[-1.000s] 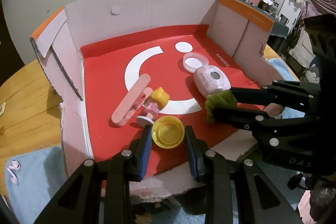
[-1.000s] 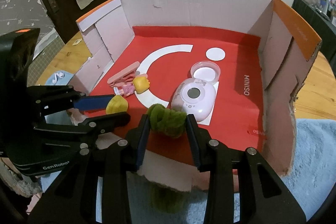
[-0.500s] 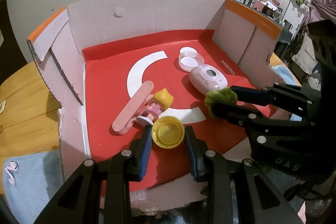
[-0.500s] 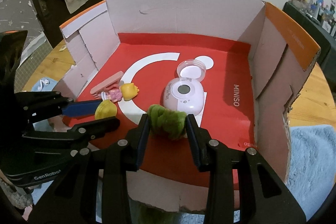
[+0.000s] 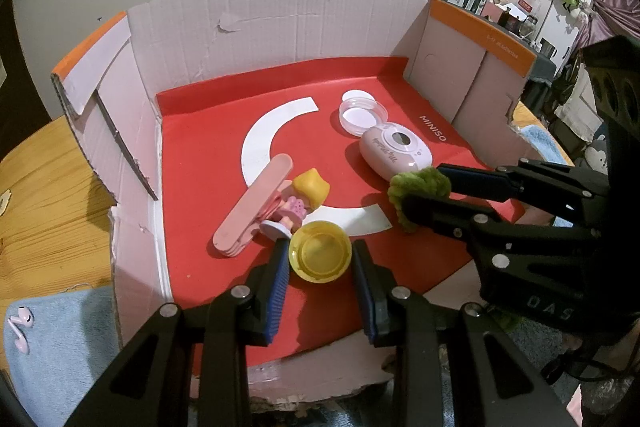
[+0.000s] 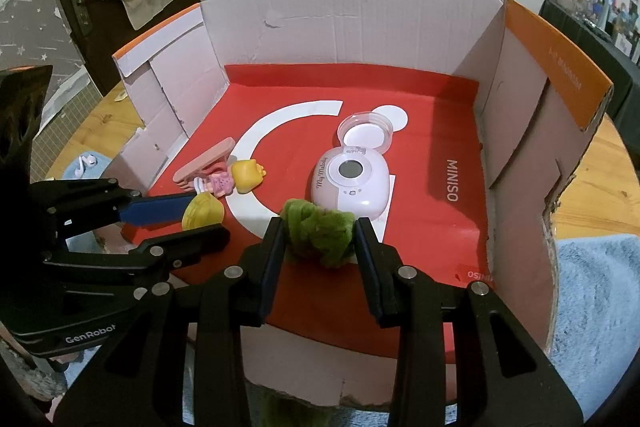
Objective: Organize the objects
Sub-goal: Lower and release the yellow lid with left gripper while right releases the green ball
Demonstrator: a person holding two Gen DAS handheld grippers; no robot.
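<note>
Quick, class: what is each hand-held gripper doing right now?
Left hand-held gripper: closed on the yellow cap.
Right hand-held gripper: closed on the green scrunchie.

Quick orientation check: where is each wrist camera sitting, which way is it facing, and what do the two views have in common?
Left wrist: behind the left gripper, looking forward and down into the cardboard box; it holds the yellow cup, right gripper at its right.
Right wrist: behind the right gripper, same box from further right; it holds the green scrunchie, left gripper at its left.
Shared: doll, pink clip, pink device.
</note>
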